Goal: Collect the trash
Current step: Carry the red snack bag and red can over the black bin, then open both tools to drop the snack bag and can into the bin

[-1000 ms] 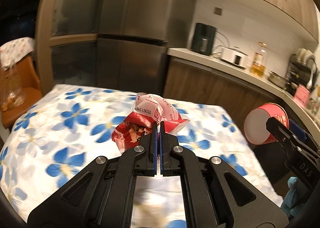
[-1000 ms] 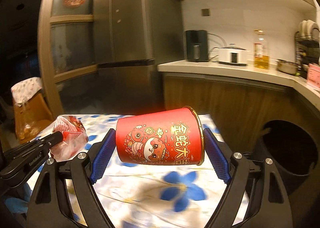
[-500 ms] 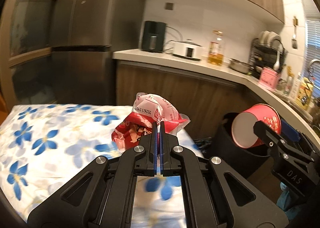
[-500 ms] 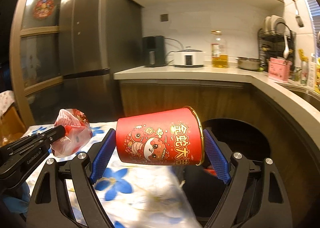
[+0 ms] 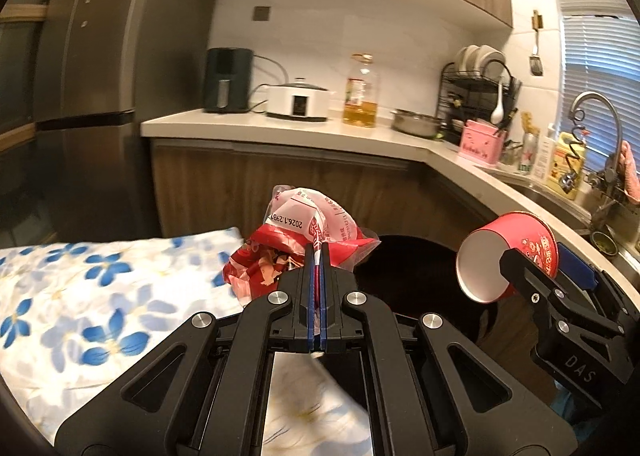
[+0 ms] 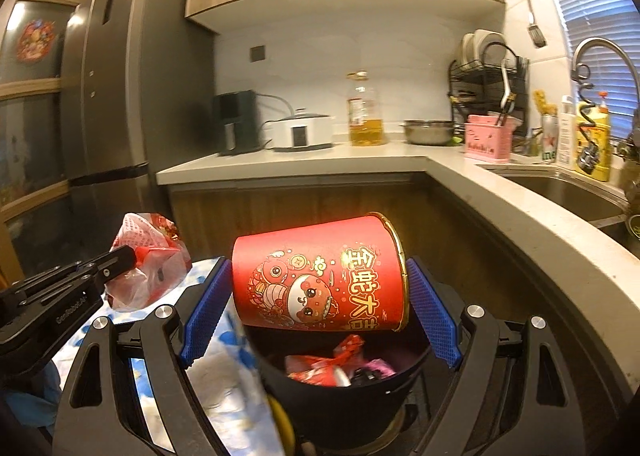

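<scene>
Left wrist view: the left gripper has its jaws pinched tight on a crumpled red wrapper, beyond the flowered worktop's far edge.

Right wrist view: the right gripper has its jaws spread wide, clamping a red cup sideways above the dark bin of trash.

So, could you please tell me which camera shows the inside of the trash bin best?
The right wrist view: the black trash bin sits open below the red paper cup, with red wrappers inside. The left wrist view shows only its dark shape, contents unseen.
</scene>
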The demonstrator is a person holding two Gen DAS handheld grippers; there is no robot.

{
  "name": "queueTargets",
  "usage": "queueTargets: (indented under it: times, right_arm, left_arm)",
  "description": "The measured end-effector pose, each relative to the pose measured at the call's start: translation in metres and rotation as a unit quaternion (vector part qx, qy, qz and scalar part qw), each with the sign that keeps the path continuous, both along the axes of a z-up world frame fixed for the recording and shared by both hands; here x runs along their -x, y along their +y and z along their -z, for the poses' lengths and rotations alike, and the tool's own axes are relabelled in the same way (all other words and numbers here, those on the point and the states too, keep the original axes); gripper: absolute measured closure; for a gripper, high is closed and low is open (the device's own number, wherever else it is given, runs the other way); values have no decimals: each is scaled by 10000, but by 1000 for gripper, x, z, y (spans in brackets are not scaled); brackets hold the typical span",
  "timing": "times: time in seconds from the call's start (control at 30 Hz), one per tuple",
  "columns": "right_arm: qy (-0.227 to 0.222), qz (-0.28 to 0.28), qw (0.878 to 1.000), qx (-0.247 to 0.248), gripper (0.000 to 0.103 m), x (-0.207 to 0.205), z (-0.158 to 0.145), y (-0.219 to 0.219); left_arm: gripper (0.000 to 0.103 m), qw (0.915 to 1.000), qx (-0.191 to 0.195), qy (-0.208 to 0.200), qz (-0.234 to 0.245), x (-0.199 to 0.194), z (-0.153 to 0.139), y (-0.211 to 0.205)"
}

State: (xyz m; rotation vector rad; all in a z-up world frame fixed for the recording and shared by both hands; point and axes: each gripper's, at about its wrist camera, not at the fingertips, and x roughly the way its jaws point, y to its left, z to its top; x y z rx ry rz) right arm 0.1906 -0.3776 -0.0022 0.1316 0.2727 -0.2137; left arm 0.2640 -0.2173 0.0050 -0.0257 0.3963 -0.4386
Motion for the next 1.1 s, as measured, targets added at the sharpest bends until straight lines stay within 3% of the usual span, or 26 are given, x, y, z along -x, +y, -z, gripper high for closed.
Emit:
queueTargets:
  times: [0.43, 1.1]
  right_arm:
    - [-33, 298, 9995, -108, 20, -17, 12, -37]
    - [-40, 424, 9987, -280, 20, -27, 21, -55]
  left_arm:
    - [102, 9980, -85, -33, 633, -26, 24, -63]
    - [102, 9942, -48, 191, 1060, -43, 44, -87]
